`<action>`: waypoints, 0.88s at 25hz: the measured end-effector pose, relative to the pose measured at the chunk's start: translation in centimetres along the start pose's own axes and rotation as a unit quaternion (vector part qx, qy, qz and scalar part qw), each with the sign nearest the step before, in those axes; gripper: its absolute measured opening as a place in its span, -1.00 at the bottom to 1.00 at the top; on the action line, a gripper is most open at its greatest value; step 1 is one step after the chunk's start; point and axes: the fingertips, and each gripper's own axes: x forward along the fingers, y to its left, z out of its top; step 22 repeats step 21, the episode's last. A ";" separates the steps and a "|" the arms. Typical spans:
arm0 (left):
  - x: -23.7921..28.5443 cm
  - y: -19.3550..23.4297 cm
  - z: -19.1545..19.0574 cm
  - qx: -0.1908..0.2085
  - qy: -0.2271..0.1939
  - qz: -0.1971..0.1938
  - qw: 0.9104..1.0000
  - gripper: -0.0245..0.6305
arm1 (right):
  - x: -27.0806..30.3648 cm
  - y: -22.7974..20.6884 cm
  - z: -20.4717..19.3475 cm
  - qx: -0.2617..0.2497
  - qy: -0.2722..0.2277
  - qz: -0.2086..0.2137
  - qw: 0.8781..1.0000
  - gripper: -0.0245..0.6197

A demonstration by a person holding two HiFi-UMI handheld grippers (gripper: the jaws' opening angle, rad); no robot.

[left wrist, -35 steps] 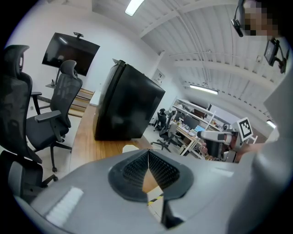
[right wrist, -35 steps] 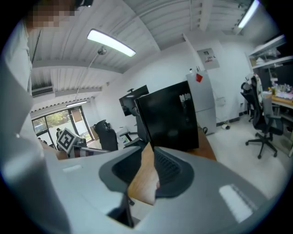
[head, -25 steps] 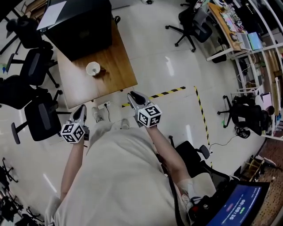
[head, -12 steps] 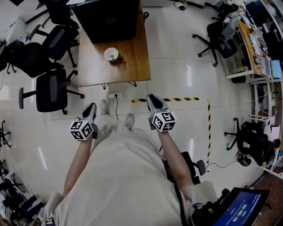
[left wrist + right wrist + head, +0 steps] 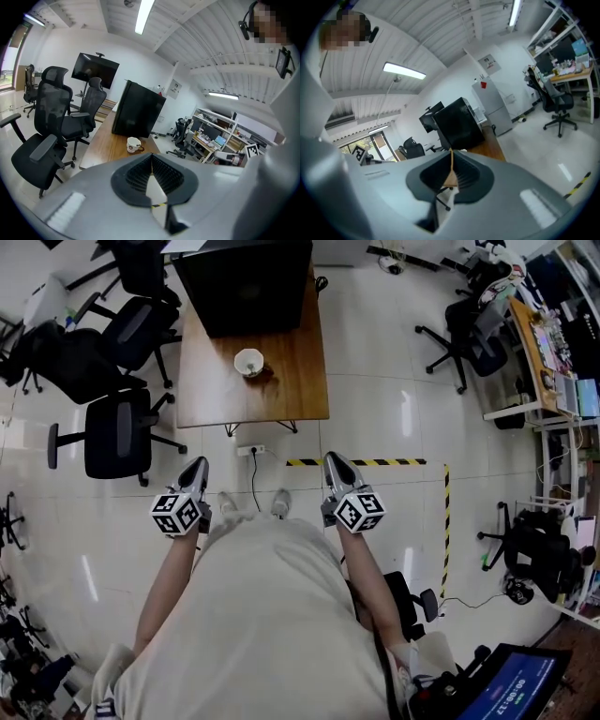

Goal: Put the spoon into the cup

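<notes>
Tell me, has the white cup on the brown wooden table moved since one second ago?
No. The white cup keeps its spot on the brown wooden table, close to the black box.

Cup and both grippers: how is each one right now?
Cup: upright on the table.
Left gripper: shut, nothing between the jaws.
Right gripper: jaws just closed, shut, nothing between them.
Wall screen: dark.

No text readable, digits on blue screen (image 5: 514, 688) behind right gripper (image 5: 331, 459) too blurred, brown print on cup (image 5: 248, 362) ahead of left gripper (image 5: 197, 463) illegible
</notes>
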 end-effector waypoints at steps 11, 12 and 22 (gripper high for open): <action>0.0 3.2 1.5 0.004 0.014 -0.015 1.000 -0.93 | 1.3 0.6 0.4 0.010 -0.026 -0.044 0.999 -0.92; 0.1 3.3 1.6 0.006 0.015 -0.017 1.000 -0.93 | 1.4 0.7 0.4 0.010 -0.027 -0.047 0.998 -0.92; -0.4 3.4 0.9 -0.005 0.023 -0.022 0.999 -0.93 | 1.0 1.5 -1.2 0.021 -0.003 -0.053 0.998 -0.92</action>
